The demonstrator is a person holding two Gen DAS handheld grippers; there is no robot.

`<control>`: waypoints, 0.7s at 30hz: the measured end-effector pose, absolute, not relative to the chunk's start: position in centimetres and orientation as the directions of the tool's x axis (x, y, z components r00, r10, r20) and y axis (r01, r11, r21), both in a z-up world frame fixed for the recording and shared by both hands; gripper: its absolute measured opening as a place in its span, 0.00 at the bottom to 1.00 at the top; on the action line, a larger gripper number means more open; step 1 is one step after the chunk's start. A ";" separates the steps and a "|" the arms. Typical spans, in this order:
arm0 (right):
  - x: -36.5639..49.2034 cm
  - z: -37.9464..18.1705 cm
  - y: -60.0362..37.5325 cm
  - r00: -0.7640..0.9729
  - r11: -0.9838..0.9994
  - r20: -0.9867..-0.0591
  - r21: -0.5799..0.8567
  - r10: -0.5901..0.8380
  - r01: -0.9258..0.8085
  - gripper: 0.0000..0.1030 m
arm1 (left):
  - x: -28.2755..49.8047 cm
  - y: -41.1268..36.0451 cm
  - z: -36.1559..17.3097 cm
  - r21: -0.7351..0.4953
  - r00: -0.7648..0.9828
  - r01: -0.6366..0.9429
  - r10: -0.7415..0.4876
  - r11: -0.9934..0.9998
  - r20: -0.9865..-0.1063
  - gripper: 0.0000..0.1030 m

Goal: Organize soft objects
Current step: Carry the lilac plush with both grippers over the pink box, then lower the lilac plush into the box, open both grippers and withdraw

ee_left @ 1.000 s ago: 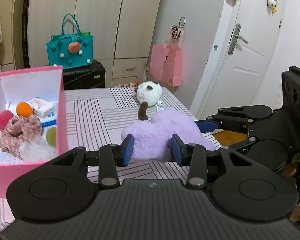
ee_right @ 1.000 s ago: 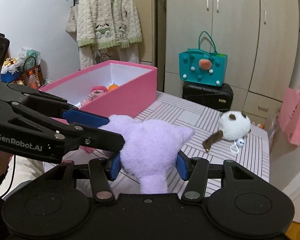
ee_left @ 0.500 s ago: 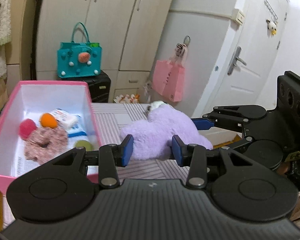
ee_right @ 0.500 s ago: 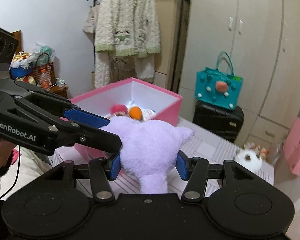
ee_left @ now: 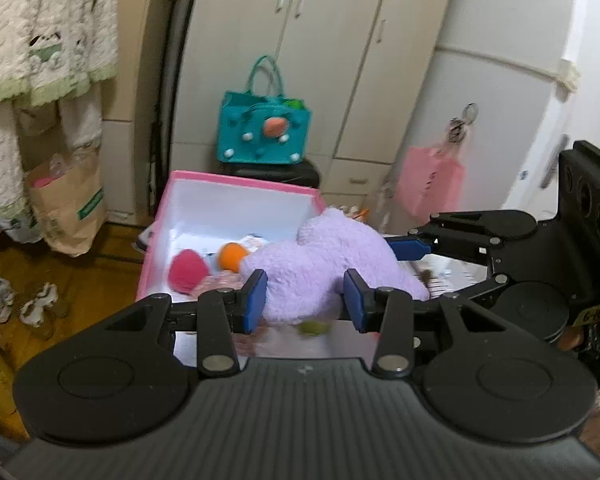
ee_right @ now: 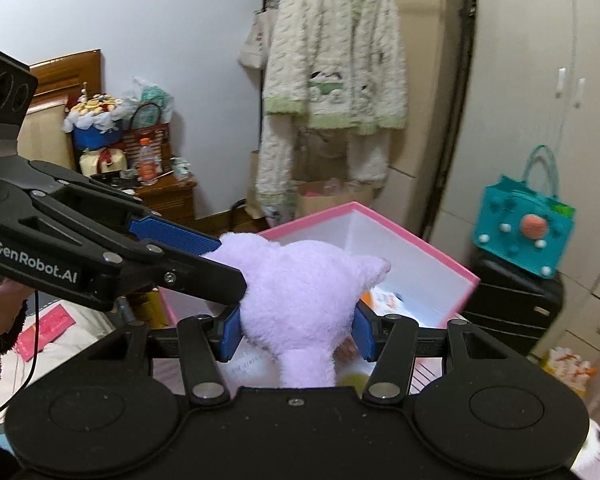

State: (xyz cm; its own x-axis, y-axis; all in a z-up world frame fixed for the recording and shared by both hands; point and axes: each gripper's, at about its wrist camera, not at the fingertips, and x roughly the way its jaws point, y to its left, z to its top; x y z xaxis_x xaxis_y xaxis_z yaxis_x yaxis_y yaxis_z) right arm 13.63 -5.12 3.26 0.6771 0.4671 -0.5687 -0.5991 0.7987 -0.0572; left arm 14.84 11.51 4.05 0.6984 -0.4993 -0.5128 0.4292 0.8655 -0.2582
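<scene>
I've got both grippers, left (ee_left: 305, 300) & right (ee_right: 296, 334), clamped on the purple plush (ee_left: 332, 268) mid-frame, one per side so it won't sag, above pink box (ee_left: 236, 180).

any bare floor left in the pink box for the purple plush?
Bare white floor runs along the pink box's far wall, behind the orange ball. The near end is crowded: red pompom, ball, packets. The purple plush hangs above it.
</scene>
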 end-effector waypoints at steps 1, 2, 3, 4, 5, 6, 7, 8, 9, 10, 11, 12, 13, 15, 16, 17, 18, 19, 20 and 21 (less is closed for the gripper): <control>14.4 3.1 -4.8 0.667 0.790 -0.575 -0.056 0.474 -0.610 0.58 | 15.4 11.8 4.0 -0.257 0.699 0.421 -0.491 0.870 -0.520 0.38; 15.2 2.9 -4.5 0.659 0.783 -0.580 -0.056 0.480 -0.620 0.58 | 16.0 11.9 3.9 -0.254 0.697 0.412 -0.482 0.875 -0.531 0.38; 16.0 2.8 -4.2 0.647 0.774 -0.588 -0.055 0.486 -0.631 0.58 | 16.7 12.0 3.7 -0.249 0.693 0.407 -0.474 0.879 -0.543 0.38; 16.8 2.6 -3.9 0.633 0.765 -0.600 -0.053 0.490 -0.642 0.58 | 17.4 12.1 3.6 -0.245 0.689 0.400 -0.466 0.883 -0.555 0.38; 17.4 2.4 -3.7 0.622 0.758 -0.608 -0.051 0.493 -0.650 0.58 | 18.0 12.2 3.4 -0.245 0.684 0.394 -0.461 0.886 -0.565 0.38; 18.0 2.2 -3.4 0.614 0.747 -0.615 -0.059 0.496 -0.662 0.58 | 18.6 12.2 3.3 -0.241 0.677 0.392 -0.456 0.888 -0.577 0.38; 18.5 2.0 -3.2 0.607 0.733 -0.621 -0.075 0.496 -0.676 0.58 | 19.2 12.3 3.1 -0.239 0.671 0.390 -0.453 0.889 -0.588 0.38; 19.0 1.7 -3.0 0.601 0.721 -0.626 -0.087 0.497 -0.688 0.58 | 19.7 12.4 2.9 -0.240 0.663 0.387 -0.450 0.890 -0.599 0.38; 19.5 1.5 -2.9 0.592 0.707 -0.632 -0.097 0.500 -0.700 0.58 | 20.0 12.3 2.7 -0.238 0.654 0.387 -0.447 0.891 -0.610 0.38; 19.9 1.3 -2.9 0.586 0.697 -0.639 -0.106 0.499 -0.709 0.58 | 20.3 12.2 2.5 -0.232 0.643 0.393 -0.446 0.890 -0.622 0.39; 20.3 1.1 -2.8 0.579 0.691 -0.647 -0.110 0.496 -0.715 0.58 | 20.8 12.1 2.3 -0.226 0.631 0.398 -0.445 0.889 -0.636 0.38; 20.8 0.9 -2.8 0.569 0.685 -0.659 -0.111 0.492 -0.721 0.58 | 21.2 11.9 2.0 -0.219 0.623 0.400 -0.439 0.890 -0.647 0.38; 21.3 0.7 -2.6 0.558 0.679 -0.672 -0.112 0.486 -0.726 0.58 | 21.7 11.6 1.8 -0.209 0.613 0.402 -0.432 0.892 -0.662 0.38; 22.2 0.3 -2.3 0.539 0.667 -0.703 -0.124 0.464 -0.735 0.58 | 22.6 11.2 1.4 -0.196 0.597 0.402 -0.418 0.895 -0.684 0.37; 22.5 0.0 -2.1 0.535 0.661 -0.714 -0.134 0.453 -0.739 0.58 | 23.0 10.9 1.3 -0.186 0.592 0.403 -0.410 0.896 -0.694 0.37; 22.9 -0.1 -2.0 0.530 0.654 -0.721 -0.142 0.446 -0.743 0.58 | 23.3 10.7 1.1 -0.177 0.588 0.403 -0.402 0.898 -0.702 0.37; 23.3 -0.4 -1.9 0.523 0.648 -0.728 -0.142 0.444 -0.748 0.58 | 23.6 10.6 1.0 -0.168 0.582 0.405 -0.395 0.899 -0.711 0.37; 23.8 -0.5 -2.0 0.510 0.640 -0.737 -0.136 0.445 -0.756 0.58 | 23.7 10.5 0.9 -0.163 0.578 0.409 -0.393 0.898 -0.715 0.37; 24.1 -0.8 -1.9 0.493 0.627 -0.747 -0.132 0.446 -0.767 0.58 | 23.8 10.4 0.8 -0.157 0.577 0.409 -0.388 0.899 -0.719 0.37; 24.4 -0.9 -1.9 0.482 0.616 -0.755 -0.134 0.445 -0.777 0.58 | 23.9 10.4 0.7 -0.150 0.579 0.407 -0.381 0.901 -0.721 0.37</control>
State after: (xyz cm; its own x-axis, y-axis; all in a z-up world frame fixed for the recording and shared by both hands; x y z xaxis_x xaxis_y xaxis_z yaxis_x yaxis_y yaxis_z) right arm 24.40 -1.89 -0.90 0.4822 0.4447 -0.7548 -0.7767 0.6156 -0.1335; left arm 23.88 10.43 0.71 0.5785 -0.3814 -0.7210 0.4075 0.9009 -0.1496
